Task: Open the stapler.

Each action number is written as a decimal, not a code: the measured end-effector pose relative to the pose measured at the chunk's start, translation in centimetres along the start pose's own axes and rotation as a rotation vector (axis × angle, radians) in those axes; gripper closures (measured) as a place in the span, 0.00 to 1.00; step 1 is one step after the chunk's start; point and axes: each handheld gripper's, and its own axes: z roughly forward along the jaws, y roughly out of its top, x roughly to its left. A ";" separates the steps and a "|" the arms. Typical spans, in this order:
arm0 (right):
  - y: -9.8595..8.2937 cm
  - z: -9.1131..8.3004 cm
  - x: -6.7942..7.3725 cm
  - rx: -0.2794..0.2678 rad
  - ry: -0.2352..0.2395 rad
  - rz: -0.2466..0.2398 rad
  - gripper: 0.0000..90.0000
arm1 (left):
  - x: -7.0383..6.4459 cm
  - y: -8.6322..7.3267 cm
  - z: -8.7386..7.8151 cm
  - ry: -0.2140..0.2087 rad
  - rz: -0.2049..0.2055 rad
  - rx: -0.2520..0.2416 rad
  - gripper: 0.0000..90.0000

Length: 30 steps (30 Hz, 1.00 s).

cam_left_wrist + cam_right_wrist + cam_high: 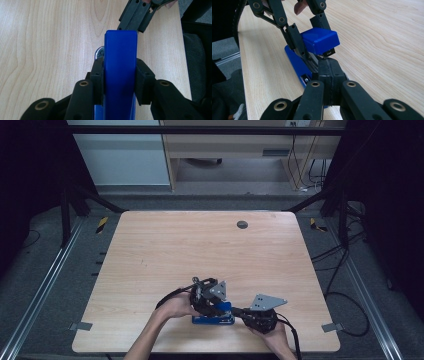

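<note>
A blue stapler (213, 319) lies near the table's front edge, its base flat on the wood. Its blue top arm (120, 65) is raised, and my left gripper (120, 72) is shut on that arm's two sides. In the right gripper view the lifted arm (319, 40) stands over the base (295, 63), with the metal magazine showing between them. My right gripper (329, 66) has its jaws pressed together, tips against the stapler's front end just under the raised arm. I see nothing between them. It appears as the right gripper (133, 17) beyond the stapler in the left gripper view.
The wooden table (200, 245) has a grey round grommet (242, 224) at the back. Both hands work close to the front edge. Cables (345, 270) trail over the floor to the right, and metal rails run along both sides.
</note>
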 end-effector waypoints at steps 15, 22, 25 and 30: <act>0.0 0.0 0.0 -0.005 0.005 0.002 1.00 | -0.9 -0.7 -3.0 0.090 -0.083 -0.047 0.53; 0.0 0.0 -0.1 -0.007 0.011 0.005 1.00 | -1.7 -1.7 -4.5 0.146 -0.137 -0.137 0.51; 0.0 0.0 -0.1 -0.014 0.012 0.003 1.00 | -1.9 -2.1 -5.1 0.188 -0.171 -0.180 0.50; 0.0 0.0 -0.1 -0.019 0.019 0.006 1.00 | -2.0 -2.6 -5.7 0.276 -0.231 -0.236 0.50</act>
